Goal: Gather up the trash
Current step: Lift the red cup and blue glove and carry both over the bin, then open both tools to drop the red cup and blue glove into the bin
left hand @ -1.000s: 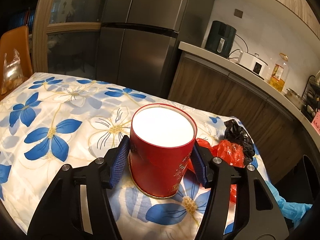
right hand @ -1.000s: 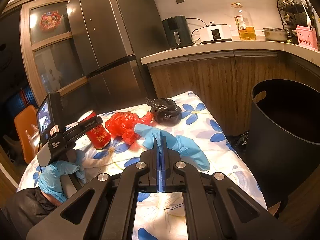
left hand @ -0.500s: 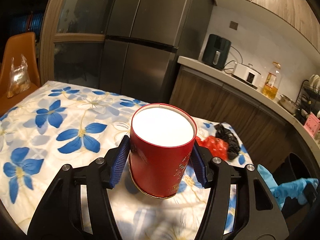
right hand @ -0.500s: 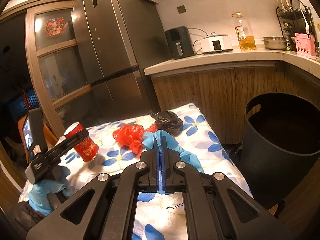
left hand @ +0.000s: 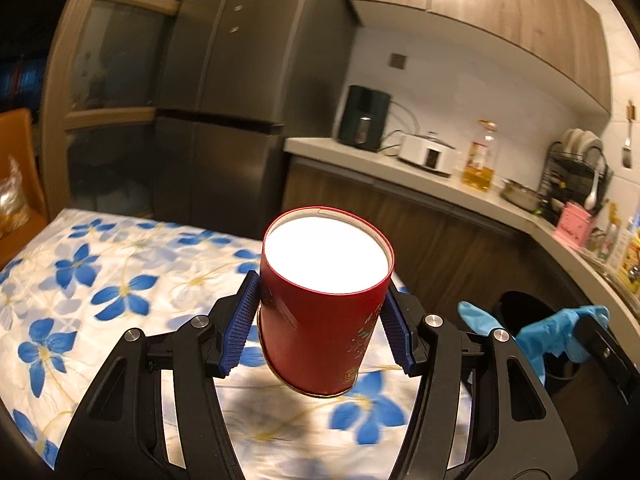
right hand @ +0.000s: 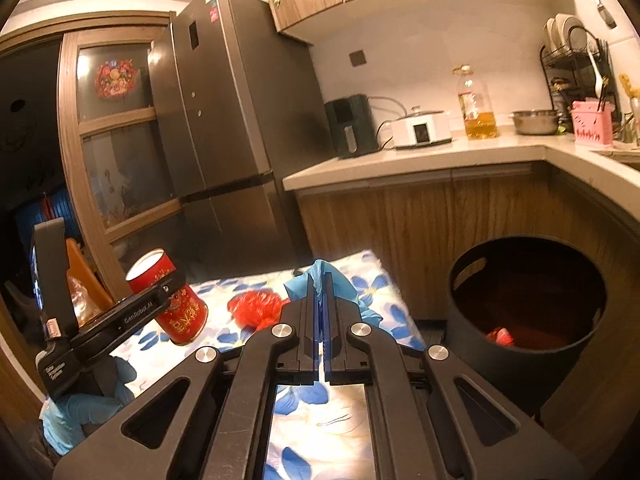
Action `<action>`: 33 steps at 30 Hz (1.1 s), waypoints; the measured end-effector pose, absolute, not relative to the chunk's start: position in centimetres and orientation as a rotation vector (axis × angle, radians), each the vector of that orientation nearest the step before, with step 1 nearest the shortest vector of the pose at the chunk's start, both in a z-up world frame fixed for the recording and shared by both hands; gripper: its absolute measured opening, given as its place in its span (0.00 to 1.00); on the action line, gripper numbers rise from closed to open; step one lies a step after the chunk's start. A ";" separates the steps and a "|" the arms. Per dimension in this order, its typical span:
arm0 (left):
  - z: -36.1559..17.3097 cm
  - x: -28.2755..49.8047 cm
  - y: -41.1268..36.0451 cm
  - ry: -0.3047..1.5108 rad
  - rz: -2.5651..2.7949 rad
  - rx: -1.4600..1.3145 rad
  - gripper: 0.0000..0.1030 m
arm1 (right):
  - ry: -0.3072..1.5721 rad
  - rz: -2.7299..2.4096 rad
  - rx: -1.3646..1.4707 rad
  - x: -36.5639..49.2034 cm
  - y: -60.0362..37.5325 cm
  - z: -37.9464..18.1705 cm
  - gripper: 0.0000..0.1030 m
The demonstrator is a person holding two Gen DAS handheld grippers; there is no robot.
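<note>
A red canister (left hand: 316, 340) with a white lid hangs tilted above the floral table (left hand: 120, 280); my left gripper (left hand: 319, 326) is shut on it, blue pads pressed to both sides. In the right wrist view the same canister (right hand: 182, 312) shows at the left, clear of the cloth. My right gripper (right hand: 321, 292) is shut on a crumpled blue glove (right hand: 344, 280), which bulges out past the fingertips. A red plastic bag (right hand: 256, 306) lies on the table behind it. To the right stands a black round bin (right hand: 500, 368) with a red scrap (right hand: 500, 336) inside.
A dark fridge (right hand: 224, 120) stands behind the table. The wooden counter (right hand: 420, 156) carries an air fryer, a white cooker and an oil bottle. An orange chair (left hand: 16, 152) is at the table's far left. A person's blue-gloved hand (right hand: 72, 416) holds the left gripper.
The left gripper has lifted the red canister off the table and carried it to the right. The right gripper has risen with the blue glove, and the bin now sits closer.
</note>
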State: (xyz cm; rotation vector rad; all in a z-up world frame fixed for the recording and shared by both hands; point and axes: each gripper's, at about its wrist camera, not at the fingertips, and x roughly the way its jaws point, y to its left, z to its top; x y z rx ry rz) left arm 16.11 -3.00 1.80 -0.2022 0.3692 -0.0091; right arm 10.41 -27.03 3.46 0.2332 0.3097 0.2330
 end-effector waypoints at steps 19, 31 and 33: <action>4.3 18.3 -19.4 0.312 -0.333 -0.100 0.55 | 0.223 -0.001 0.267 11.4 -37.7 5.6 0.02; 1.6 20.5 -25.6 0.352 -0.449 -0.067 0.55 | 0.266 -0.078 0.291 12.5 -41.7 3.4 0.02; 1.2 21.0 -26.3 0.362 -0.454 -0.061 0.55 | 0.273 -0.083 0.295 12.9 -42.2 3.3 0.02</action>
